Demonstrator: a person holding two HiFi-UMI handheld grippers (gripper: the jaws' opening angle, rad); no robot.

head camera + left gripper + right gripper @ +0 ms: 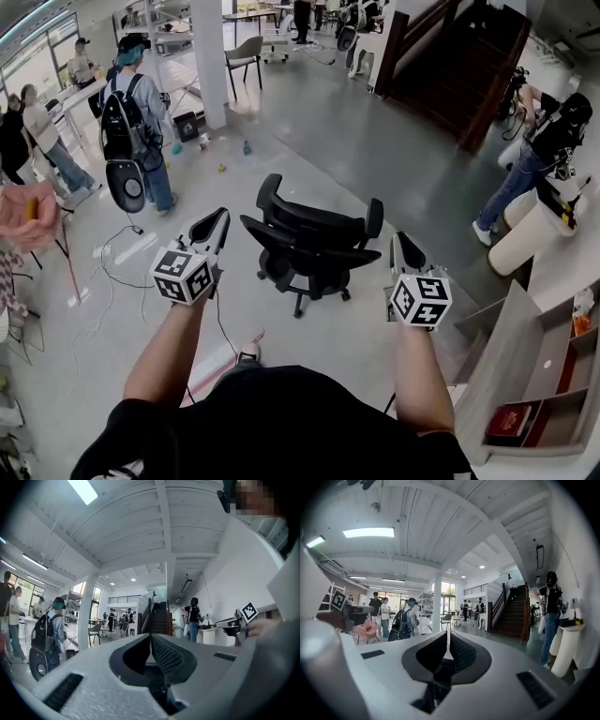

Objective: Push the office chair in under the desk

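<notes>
A black office chair [309, 239] stands on the grey floor ahead of me, its back toward me. My left gripper [221, 217] is held out just left of the chair, apart from it, jaws shut on nothing. My right gripper [401, 242] is just right of the chair, level with its armrest, also shut and empty. In the left gripper view the shut jaws of the left gripper [151, 637] point level down the hall; the chair is not in that view. The right gripper [448, 634] likewise shows its jaws closed together. A grey shelved desk unit [511, 356] stands at my lower right.
A person with a backpack [131, 122] stands at the left and another person [534, 159] bends at the right by a white round stand [520, 239]. Cables [122, 262] trail over the floor at left. A white column [208, 56] and a dark staircase [459, 66] lie beyond.
</notes>
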